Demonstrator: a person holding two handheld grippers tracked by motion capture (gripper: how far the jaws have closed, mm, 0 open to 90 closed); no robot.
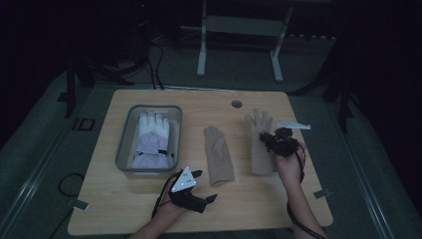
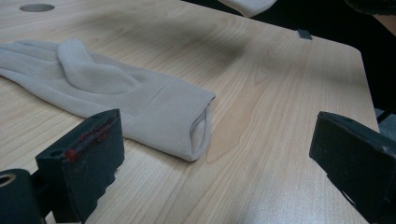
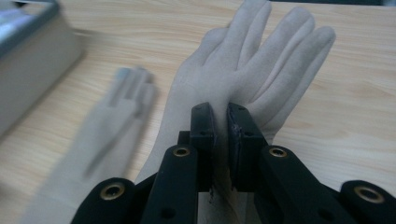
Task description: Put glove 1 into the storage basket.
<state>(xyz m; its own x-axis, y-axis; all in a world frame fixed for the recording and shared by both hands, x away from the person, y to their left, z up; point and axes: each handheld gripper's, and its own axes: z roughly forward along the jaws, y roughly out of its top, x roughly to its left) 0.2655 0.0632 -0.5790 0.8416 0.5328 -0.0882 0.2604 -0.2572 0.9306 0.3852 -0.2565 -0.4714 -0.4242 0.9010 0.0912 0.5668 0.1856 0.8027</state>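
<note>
Two beige gloves lie on a wooden table as a person works with a gripper in each hand. At right, the right gripper has its jaws pinched shut on the palm of the spread-fingered beige glove, seen up close in the right gripper view with its fingers fanned out beyond the jaws. Beside it, near the table's middle, the second beige glove lies flat, its cuff toward the person. The left gripper hovers near that cuff with jaws wide apart and nothing between them. A grey bin at left holds a white-and-lilac padded glove.
</note>
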